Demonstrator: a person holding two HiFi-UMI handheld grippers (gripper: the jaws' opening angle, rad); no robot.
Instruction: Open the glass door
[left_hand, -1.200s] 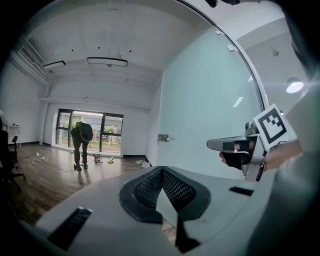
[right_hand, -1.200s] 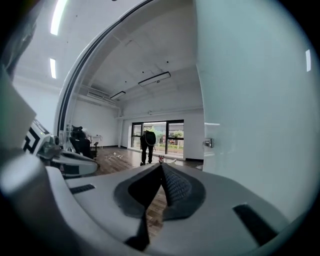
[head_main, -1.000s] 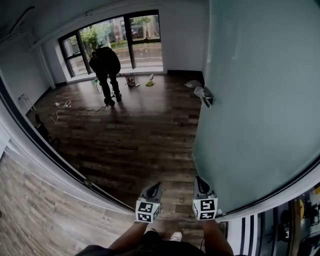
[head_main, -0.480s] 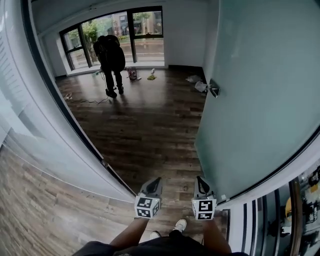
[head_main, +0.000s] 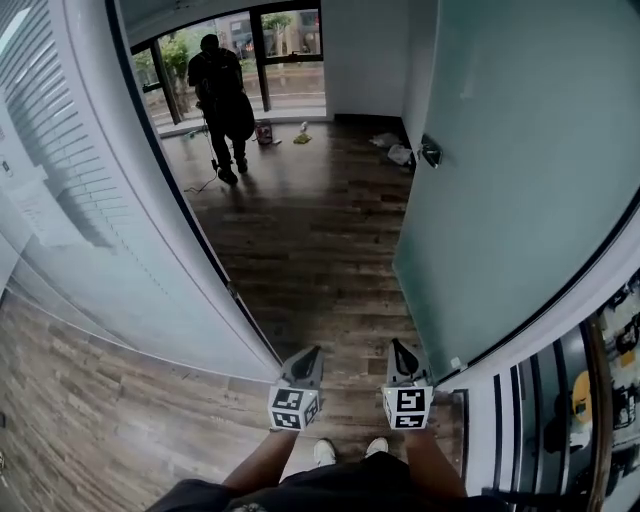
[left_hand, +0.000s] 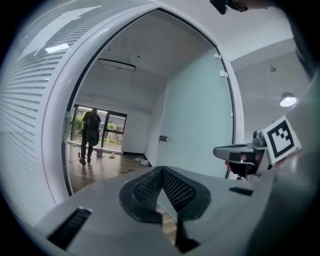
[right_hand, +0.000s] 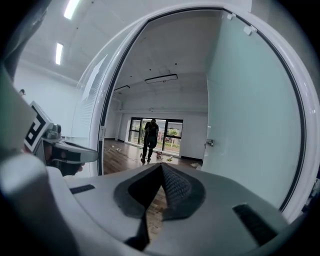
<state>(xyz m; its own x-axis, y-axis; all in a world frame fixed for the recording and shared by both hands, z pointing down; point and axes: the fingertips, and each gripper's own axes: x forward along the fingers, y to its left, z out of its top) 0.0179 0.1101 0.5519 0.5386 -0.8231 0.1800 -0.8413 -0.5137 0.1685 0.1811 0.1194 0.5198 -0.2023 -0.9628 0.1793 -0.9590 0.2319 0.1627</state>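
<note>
Glass door (head_main: 520, 180) stands open. Right gripper (head_main: 400, 347) just left of door, left gripper (head_main: 308, 353) farther. Both pinched shut, empty.

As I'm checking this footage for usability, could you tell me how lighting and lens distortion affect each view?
Head view: fisheye bends the door frame and the frosted glass door into curves; the person is a dark silhouette against bright windows. Left gripper view: black round vignette, a lamp blown out white. Right gripper view: same vignette, ceiling lights blown out.
</note>
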